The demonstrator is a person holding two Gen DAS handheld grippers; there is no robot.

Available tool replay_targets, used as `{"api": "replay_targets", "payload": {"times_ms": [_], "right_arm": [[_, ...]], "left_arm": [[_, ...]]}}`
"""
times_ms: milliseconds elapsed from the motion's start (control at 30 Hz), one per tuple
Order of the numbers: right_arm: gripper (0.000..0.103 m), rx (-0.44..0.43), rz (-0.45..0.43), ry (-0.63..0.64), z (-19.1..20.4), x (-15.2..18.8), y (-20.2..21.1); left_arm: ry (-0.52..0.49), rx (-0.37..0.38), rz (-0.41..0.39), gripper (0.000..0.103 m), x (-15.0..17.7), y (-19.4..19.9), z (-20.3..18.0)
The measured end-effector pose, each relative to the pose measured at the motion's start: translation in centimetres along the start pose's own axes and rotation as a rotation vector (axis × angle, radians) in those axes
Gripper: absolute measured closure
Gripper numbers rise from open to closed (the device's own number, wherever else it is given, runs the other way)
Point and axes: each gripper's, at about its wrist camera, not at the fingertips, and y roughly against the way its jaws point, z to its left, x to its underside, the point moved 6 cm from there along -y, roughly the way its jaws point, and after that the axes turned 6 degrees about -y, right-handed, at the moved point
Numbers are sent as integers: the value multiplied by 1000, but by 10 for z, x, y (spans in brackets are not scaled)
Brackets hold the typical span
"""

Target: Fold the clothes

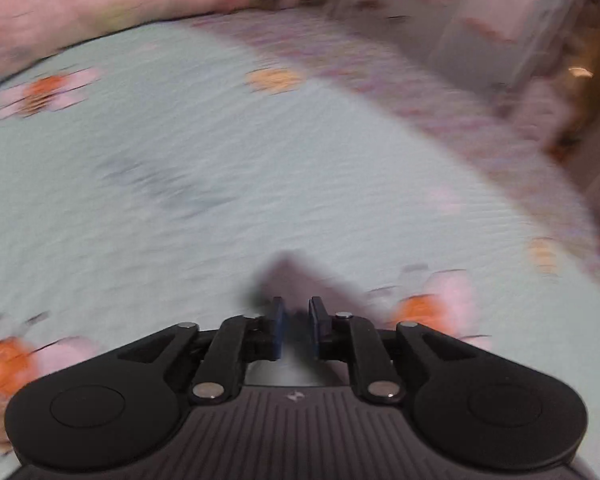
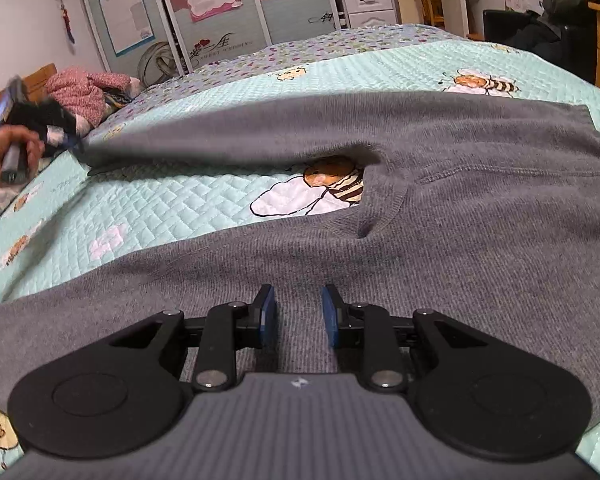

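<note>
The right wrist view was sharp. It showed the grey sweater (image 2: pixel 440 208) spread over the bed (image 2: pixel 148 216), which had a mint quilted cover printed with bees. The right gripper (image 2: pixel 299 314) stood over the sweater's body with its blue pads apart and no cloth pinched between them. One sleeve (image 2: pixel 220 136) was stretched to the far left, where a hand (image 2: pixel 4 152) held the left gripper (image 2: pixel 74 142) at the cuff; the blur there hid its pads.

The left wrist view was strongly blurred and showed only the flowered bed cover and the left gripper (image 1: pixel 297 330). A dark grey point of cloth, the sleeve tip (image 1: pixel 292 280), lay at its narrow gap, and I could not tell if the pads pressed it. The sweater's body was not seen there.
</note>
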Motion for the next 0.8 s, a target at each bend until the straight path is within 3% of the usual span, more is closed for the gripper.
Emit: {"api": "replay_targets", "payload": {"times_ms": [33, 133, 200, 300, 433, 500, 567, 700, 800], "right_arm": [[75, -8, -1, -4, -1, 0, 0], [75, -27, -3, 5, -3, 1, 1], [75, -28, 3, 24, -1, -1, 3], [75, -32, -10, 89, 9, -9, 8], [75, 4, -156, 436, 51, -41, 8], [74, 32, -193, 622, 72, -57, -10], [73, 46, -144, 807, 88, -64, -46], [73, 115, 4, 1181, 100, -45, -124], [73, 189, -36, 1348, 110, -40, -153]], "left_arm": [[44, -46, 1, 69, 6, 1, 16], [223, -6, -34, 67, 31, 12, 61], [284, 65, -22, 67, 52, 16, 69], [241, 206, -3, 67, 72, 20, 41], [185, 322, 5, 61, 78, 13, -1], [204, 315, 29, 60, 81, 3, -12], [222, 304, 19, 56, 80, -1, -18], [287, 340, 35, 50, 80, -5, -22], [348, 384, 63, 50, 88, 1, -20]]}}
